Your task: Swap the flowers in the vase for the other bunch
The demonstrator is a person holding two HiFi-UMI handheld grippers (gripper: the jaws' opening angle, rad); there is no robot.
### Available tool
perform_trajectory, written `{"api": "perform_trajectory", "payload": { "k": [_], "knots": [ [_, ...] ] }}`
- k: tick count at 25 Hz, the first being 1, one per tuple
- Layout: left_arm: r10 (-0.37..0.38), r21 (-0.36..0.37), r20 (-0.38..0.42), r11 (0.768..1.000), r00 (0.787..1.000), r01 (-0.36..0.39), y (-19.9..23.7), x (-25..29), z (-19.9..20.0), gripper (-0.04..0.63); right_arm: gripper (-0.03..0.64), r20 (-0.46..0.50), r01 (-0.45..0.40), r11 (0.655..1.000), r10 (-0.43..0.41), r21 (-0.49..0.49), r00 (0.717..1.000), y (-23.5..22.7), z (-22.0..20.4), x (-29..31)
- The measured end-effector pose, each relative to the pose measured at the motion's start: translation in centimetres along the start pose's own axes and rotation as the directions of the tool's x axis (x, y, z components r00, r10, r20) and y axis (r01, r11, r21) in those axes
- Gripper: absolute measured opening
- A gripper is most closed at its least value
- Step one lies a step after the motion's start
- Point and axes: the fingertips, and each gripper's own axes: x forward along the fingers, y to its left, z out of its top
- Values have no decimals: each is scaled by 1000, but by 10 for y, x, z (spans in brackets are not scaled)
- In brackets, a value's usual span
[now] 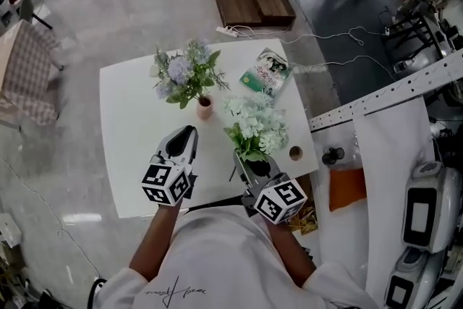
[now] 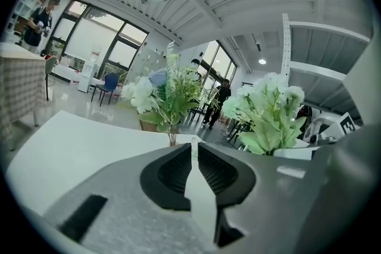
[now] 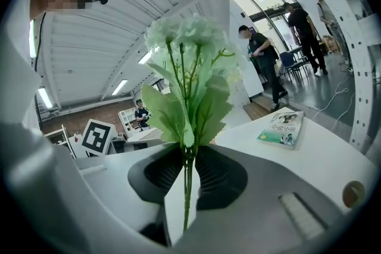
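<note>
Head view looks down on a white counter (image 1: pixel 130 127) with a small pinkish vase (image 1: pixel 205 108) standing near its middle. A blue and purple bunch (image 1: pixel 184 72) stands upright in the vase, its blooms spreading above it and to its left in the picture. Just right of the vase, and nearer the person, the white bunch (image 1: pixel 257 123) is held upright by the right claw (image 1: pixel 255 164). Right gripper view shows that claw clamped on the green stems (image 3: pixel 186 187) of the white bunch. The stems run up between the two pads, with leaves and pale blooms fanning out above.

The left claw (image 1: pixel 181 140) sits just in front of the vase on the person's side, pointing toward it without touching it. Left gripper view shows its pads parted by only a narrow slit, with nothing between them. The blue and purple bunch stands straight beyond the tips.

A book (image 1: pixel 266 72) lies flat on the counter to the right of the vase, toward the far edge. A small brown round thing (image 1: pixel 295 153) lies well right of the vase, near the counter's right edge.
</note>
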Motion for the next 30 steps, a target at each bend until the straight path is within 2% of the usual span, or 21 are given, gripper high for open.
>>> {"api": "perform_trajectory", "payload": {
  "k": [30],
  "knots": [
    [85, -71, -33, 994, 996, -87, 45, 74, -2, 144, 71, -50, 58, 998, -56, 36, 997, -52, 5, 12]
  ]
}}
